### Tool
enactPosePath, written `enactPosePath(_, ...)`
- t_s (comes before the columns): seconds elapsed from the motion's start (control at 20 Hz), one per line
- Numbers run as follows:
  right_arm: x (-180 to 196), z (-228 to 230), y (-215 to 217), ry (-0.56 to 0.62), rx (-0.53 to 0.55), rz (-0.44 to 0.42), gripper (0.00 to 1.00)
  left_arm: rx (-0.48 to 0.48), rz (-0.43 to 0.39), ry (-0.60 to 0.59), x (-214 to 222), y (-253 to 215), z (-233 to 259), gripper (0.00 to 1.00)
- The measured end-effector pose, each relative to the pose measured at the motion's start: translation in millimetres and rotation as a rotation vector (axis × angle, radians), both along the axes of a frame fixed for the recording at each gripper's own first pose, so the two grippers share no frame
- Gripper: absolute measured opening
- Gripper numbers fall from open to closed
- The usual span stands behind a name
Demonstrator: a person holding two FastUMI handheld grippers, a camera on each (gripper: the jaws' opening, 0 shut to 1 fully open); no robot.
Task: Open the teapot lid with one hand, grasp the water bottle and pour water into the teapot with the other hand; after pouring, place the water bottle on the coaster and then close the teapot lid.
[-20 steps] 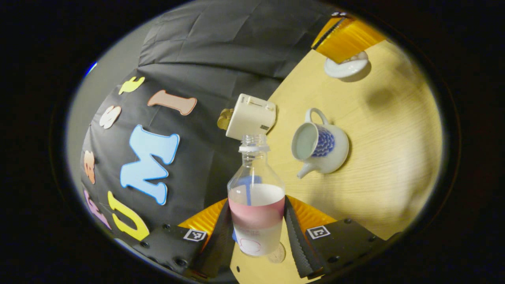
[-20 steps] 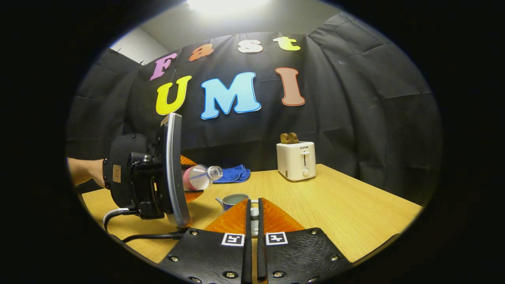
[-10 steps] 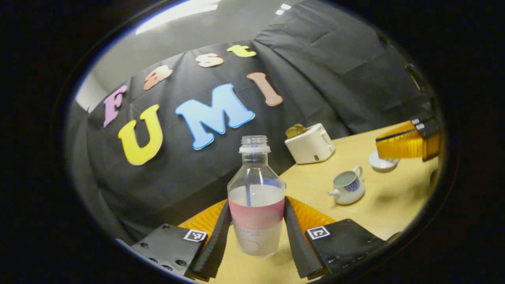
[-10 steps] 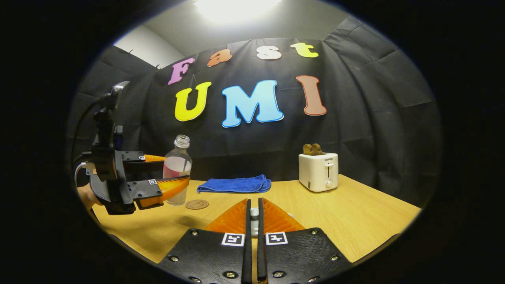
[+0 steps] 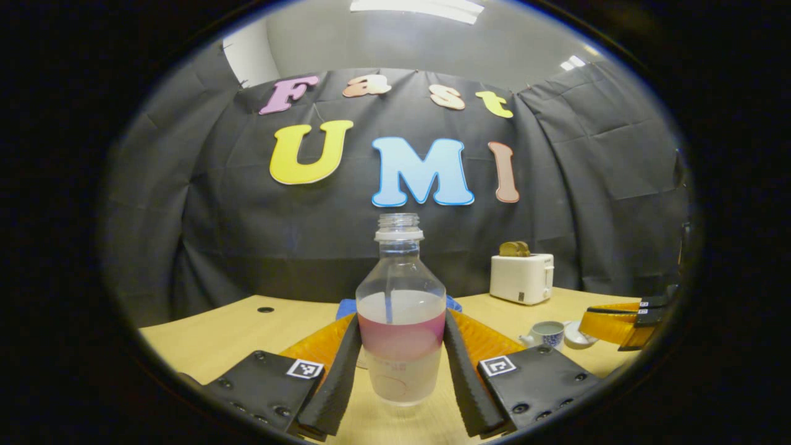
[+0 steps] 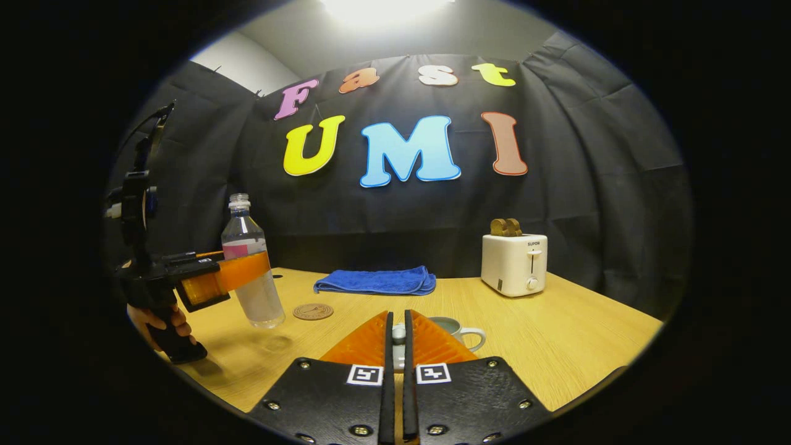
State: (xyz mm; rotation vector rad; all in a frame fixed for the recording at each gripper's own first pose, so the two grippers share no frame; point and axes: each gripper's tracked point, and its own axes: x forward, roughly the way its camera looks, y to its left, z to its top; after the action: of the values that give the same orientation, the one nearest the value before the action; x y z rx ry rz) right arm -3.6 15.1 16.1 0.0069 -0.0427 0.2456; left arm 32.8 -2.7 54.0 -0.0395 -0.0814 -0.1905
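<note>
Water bottle (image 5: 401,321): clamped between both fingers of the left gripper (image 5: 400,364) at its lower, labelled body. Long axis upright, uncapped mouth pointing up. In the right gripper view it hangs just above the counter (image 6: 556,346), base apparently clear of the surface. Judged light, partly filled, thin-walled and liable to flex; the present low, wide hold suits it, and tilting risks spillage from the open neck.

Teapot (image 6: 454,330): just ahead of the right gripper (image 6: 396,337), open and lidless, handle to that gripper's right. Judged ceramic, rigid and fragile.

Coaster (image 6: 313,311): flat on the counter, near the bottle base, beyond it toward the blue cloth (image 6: 374,281).

Lid (image 5: 578,334): small, pinched by its knob in the clenched right gripper; judged slippery and breakable.
</note>
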Motion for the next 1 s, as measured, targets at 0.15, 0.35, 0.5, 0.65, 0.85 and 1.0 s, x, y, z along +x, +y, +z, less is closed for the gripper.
enactPosePath(0.15, 2, -3, -3, 0.002, 0.002, -0.003, 0.05, -0.013, 0.008, 0.001, 29, 8, 4, 0.84)
enactPosePath(0.35, 6, -7, -2, 0.025, 0.012, 0.006, 0.05, -0.013, 0.039, 0.064, 94, 20, -16, 0.84)
enactPosePath(0.5, 9, -8, -1, 0.032, 0.003, 0.012, 0.05, 0.014, 0.047, 0.051, 125, 19, -13, 0.83)
enactPosePath(0.65, 11, -11, -4, 0.048, 0.028, 0.01, 0.05, 0.029, 0.058, 0.058, 155, 18, -22, 0.83)
enactPosePath(0.85, 12, -9, -8, 0.046, 0.039, 0.0, 0.05, -0.003, 0.078, 0.103, 173, 29, -48, 0.83)
enactPosePath(1.0, 12, -11, -8, 0.051, 0.038, 0.001, 0.05, -0.002, 0.074, 0.116, 174, 25, -56, 0.83)
